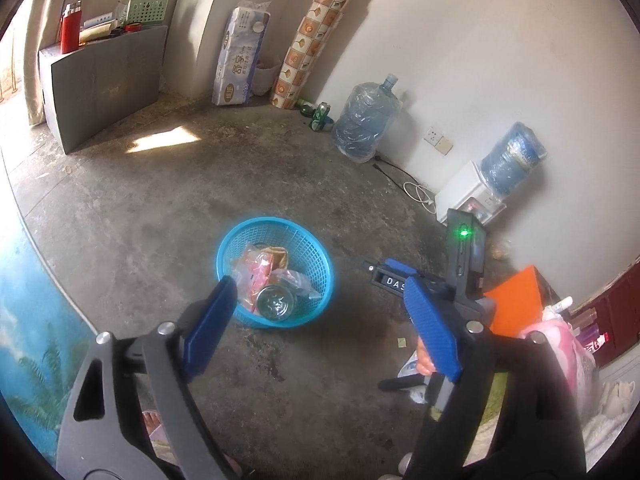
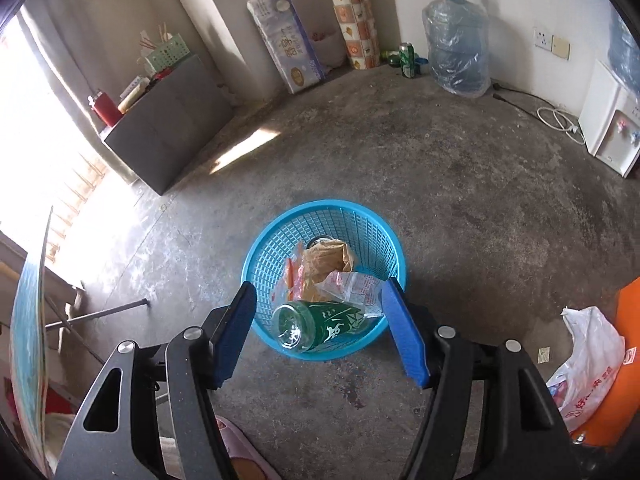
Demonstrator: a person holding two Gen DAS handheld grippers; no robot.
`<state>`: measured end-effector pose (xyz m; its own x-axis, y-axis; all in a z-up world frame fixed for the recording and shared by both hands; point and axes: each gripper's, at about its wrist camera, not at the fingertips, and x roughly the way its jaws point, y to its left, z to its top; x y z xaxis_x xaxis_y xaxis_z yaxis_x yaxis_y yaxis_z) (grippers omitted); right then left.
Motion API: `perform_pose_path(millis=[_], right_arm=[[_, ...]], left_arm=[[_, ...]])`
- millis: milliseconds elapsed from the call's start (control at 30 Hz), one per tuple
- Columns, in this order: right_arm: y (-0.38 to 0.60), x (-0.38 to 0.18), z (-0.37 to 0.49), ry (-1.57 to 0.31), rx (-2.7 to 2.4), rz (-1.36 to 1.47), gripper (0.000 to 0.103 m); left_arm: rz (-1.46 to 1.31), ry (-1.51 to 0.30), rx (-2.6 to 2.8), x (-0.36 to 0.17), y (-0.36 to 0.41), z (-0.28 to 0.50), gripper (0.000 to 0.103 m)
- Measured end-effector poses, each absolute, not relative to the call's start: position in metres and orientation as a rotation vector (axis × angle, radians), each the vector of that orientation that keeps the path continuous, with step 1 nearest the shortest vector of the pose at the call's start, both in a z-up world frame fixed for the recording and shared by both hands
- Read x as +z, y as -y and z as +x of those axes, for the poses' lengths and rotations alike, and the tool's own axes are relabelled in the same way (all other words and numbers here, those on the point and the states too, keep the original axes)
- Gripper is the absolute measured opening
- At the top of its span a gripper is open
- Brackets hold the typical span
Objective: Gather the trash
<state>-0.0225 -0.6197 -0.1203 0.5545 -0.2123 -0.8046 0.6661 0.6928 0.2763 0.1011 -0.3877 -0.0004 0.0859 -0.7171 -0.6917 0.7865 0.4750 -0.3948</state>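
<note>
A bright blue plastic basket of open lattice weave stands on the bare concrete floor at centre frame of the right wrist view, its round rim whole and its walls flaring upward. Inside lies a green glass bottle on its side, printed with white figures, its base toward the camera and resting against the near wall. Behind it sit a crumpled brown paper bag and clear plastic wrappers with red print (one orange-edged strip stands up at the left).

The right gripper hovers above the basket, its blue-padded jaws spread wide with nothing pressed between them; the bottle shows in the gap, down in the basket. In the left wrist view the same basket appears lower centre, and the left gripper likewise has its jaws well apart and empty.

At the lower right of the right wrist view a white plastic bag with red lettering lies on the floor, beside an orange surface. Along the far wall, top of frame, stand a green can and a large water jug wrapped in plastic.
</note>
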Motion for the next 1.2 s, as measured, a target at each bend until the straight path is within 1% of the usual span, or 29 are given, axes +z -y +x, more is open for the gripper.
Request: perform_pose_path(millis=[100,133,200,233,267,333,467,700,1000,1200], right_arm=[[0.578,-0.085,-0.046,-0.793,-0.540,0.542,0.076],[0.564,-0.075,-0.053,-0.782,-0.537,0.521,0.077],[0.535,-0.058,-0.067,-0.765,-0.524,0.495,0.084],[0.521,-0.052,-0.073,-0.761,-0.516,0.484,0.086],[0.506,-0.046,-0.077,-0.761,-0.516,0.470,0.088],[0.482,-0.038,-0.086,-0.755,-0.524,0.456,0.091],[0.439,-0.033,-0.093,-0.780,-0.511,0.431,0.096],[0.376,-0.026,-0.082,-0.804,-0.508,0.288,0.097],[0.343,0.004,-0.086,-0.741,-0.596,0.187,0.097],[0.336,0.010,-0.090,-0.716,-0.670,0.151,0.097]], left_arm=[[0.129,-0.947,-1.084,0.006,0.359,0.075,0.084],[0.146,-0.950,-1.056,0.005,0.350,0.066,0.085],[0.161,-0.978,-1.007,0.003,0.332,0.054,0.085],[0.157,-0.988,-0.995,0.002,0.323,0.048,0.086],[0.156,-0.988,-0.982,0.000,0.310,0.045,0.086],[0.171,-0.965,-0.928,-0.003,0.288,0.038,0.090],[0.189,-0.918,-0.789,-0.004,0.246,0.025,0.094],[0.128,-0.855,-0.601,-0.001,0.188,0.013,0.095],[0.122,-0.731,-0.468,0.024,0.165,0.000,0.095],[0.127,-0.652,-0.381,0.039,0.155,-0.005,0.095]])
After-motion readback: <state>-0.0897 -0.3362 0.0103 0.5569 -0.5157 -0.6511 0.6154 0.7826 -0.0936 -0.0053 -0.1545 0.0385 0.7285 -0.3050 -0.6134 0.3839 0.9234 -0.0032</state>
